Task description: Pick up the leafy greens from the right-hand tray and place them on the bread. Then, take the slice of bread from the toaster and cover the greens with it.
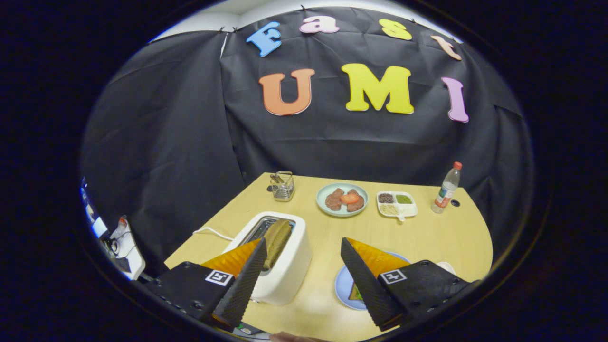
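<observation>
Hand-held gripper (pixel 304 249) is hanging above the near end of the worktop (pixel 427 237) with its fingers spread wide and nothing between them. Biggest thing on that pale wooden worktop is the white toaster (pixel 285 266), sitting right by the left finger, cord trailing off to its left. One slice of bread (pixel 277 240) is poking up out of the slot, brownish, just ahead of the left fingertip.

Under the right finger there's a blue plate (pixel 344 285), mostly hidden; a bit of bread with leafy greens (pixel 356 292) on it peeks out beside the finger, so the greens look to be already on there.

Further back, beyond the fingers, a light green plate (pixel 342 199) has brown patties and a red tomato slice on it. Just right of that is a small white divided tray (pixel 397 203) with dark, green and pale stuff in its compartments. Clear bottle (pixel 446 188) with a red cap stands near the far right edge, and a little wire holder (pixel 283 186) sits at the far left.
</observation>
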